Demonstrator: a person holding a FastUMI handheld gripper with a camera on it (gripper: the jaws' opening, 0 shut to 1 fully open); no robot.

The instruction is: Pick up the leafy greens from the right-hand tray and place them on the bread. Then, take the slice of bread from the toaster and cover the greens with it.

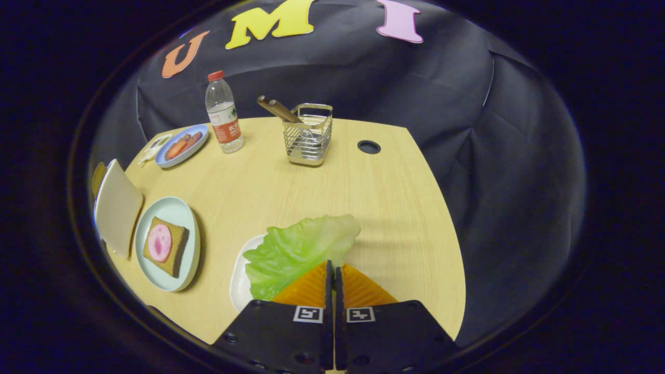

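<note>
My gripper is shut on the near edge of a light green lettuce leaf, which spreads out ahead and to the left of the fingertips. Under the leaf lies a white tray, mostly covered by it. Farther left sits a pale blue plate with a slice of brown bread topped by a pink round of ham. Beyond that plate, at the table's left edge, stands a cream toaster with a brown slice showing behind it.
At the back of the wooden table stand a water bottle with a red cap, a wire holder with brown handles in it, and a blue plate of orange food. A round cable hole lies to the holder's right.
</note>
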